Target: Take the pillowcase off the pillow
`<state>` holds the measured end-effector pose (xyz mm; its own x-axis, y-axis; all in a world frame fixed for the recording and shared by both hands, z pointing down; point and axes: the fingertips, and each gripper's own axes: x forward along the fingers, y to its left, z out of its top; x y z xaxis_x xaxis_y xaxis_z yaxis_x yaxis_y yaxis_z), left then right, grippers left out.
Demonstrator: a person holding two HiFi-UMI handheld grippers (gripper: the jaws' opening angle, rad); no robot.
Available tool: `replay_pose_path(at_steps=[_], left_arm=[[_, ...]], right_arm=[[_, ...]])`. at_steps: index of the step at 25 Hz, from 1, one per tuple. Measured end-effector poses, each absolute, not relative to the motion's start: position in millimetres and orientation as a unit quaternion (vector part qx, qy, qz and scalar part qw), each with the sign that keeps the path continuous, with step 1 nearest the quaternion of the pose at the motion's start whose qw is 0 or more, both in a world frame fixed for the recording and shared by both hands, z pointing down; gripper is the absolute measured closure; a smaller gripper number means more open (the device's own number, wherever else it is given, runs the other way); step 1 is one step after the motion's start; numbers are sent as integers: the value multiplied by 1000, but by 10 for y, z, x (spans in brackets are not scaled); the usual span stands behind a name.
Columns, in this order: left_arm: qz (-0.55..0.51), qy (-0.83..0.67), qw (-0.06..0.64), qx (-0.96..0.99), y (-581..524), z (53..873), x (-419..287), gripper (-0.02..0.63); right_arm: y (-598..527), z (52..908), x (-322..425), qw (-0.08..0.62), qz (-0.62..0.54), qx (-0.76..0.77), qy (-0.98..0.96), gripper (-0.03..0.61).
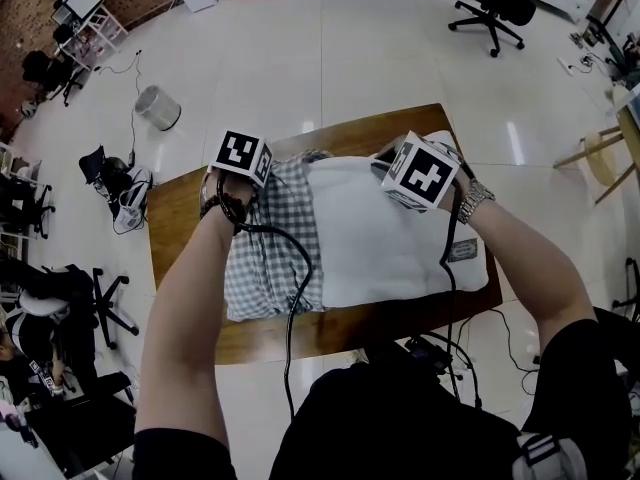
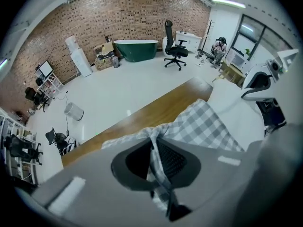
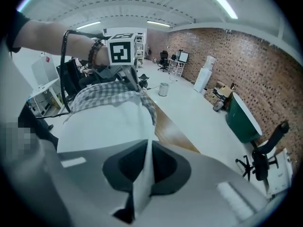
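Presently on the bench (image 1: 180, 218): one white pillow (image 1: 385, 238), bare toward the bench's right end; one checked pillowcase (image 1: 265, 258), bunched over the pillow toward the bench's left end. Left tool (image 2: 158, 174): pressed together on a fold of pillowcase. Right tool (image 3: 142, 183): pinching white pillow fabric. Risk: thin pinches may slip under opposed pull, or the pillow may drag off the bench's edge.
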<state>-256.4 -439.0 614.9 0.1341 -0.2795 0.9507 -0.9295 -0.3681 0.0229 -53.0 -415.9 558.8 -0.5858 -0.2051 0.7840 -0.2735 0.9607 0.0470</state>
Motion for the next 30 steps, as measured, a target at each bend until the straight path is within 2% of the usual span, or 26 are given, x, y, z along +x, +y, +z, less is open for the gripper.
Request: replay_pose_path(at_steps=[7,18,30], left_arm=[[496,-470,325,654,-4359,6070,-2832,591],[478,-511,347,625,-4164,6089,-3313,591],[455,-530,343,628,-4053,6086,-3398,589]], right_arm=[[-4157,5346,-375,421,19,157,-893,568],[-4248,5379,-66,424,29,183,-887,569],[-4377,5647,-47,429,48,205,-878,568]])
